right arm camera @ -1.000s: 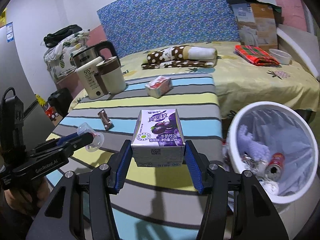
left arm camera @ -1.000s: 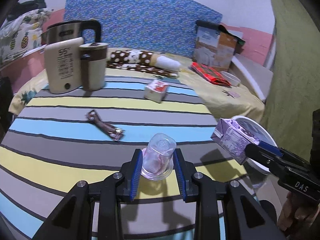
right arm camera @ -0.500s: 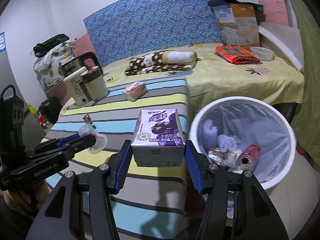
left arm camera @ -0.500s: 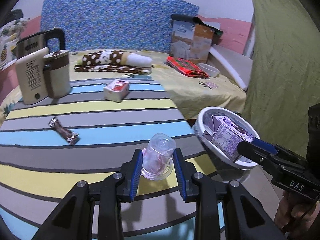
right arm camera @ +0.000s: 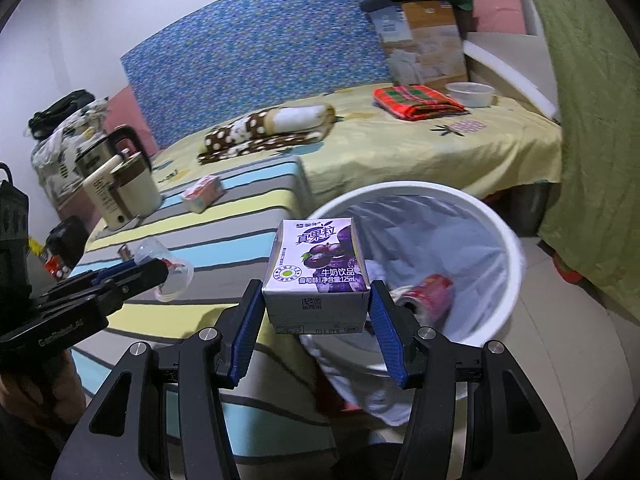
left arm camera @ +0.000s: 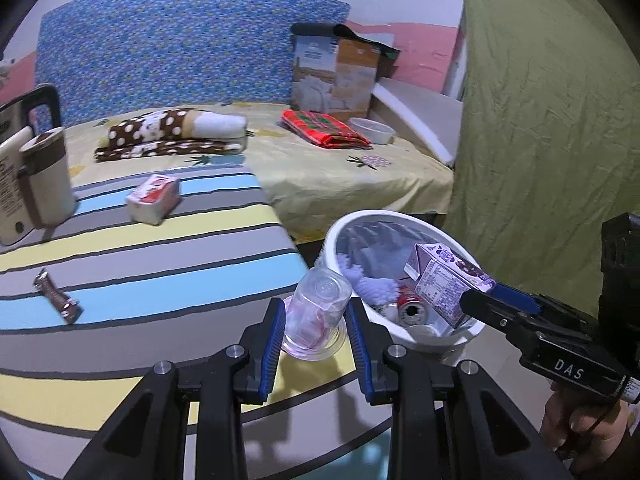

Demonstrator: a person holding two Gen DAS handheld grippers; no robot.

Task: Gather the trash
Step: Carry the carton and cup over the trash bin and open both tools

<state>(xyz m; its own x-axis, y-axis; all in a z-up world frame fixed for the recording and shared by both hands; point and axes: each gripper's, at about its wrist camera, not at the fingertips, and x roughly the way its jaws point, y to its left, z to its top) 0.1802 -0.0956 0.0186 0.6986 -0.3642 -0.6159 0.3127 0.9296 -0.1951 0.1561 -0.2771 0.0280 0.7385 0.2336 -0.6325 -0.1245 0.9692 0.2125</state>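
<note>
Right gripper [right arm camera: 316,312] clamped on purple milk carton [right arm camera: 318,266], over white trash bin [right arm camera: 508,240] (near rim). Left gripper [left arm camera: 316,326] clamped on clear plastic cup [left arm camera: 318,308], left of bin.

Trash bin [left arm camera: 424,336] right of striped table [left arm camera: 160,264]

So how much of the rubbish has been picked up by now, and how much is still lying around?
Done: a red can and some pale scraps already lie in the white bin.
In hand: the right gripper holds a purple milk carton over the bin; the left gripper holds a clear plastic cup beside it.
Left: a brown wrapper and a small red-and-white pack on the striped cloth.
</note>
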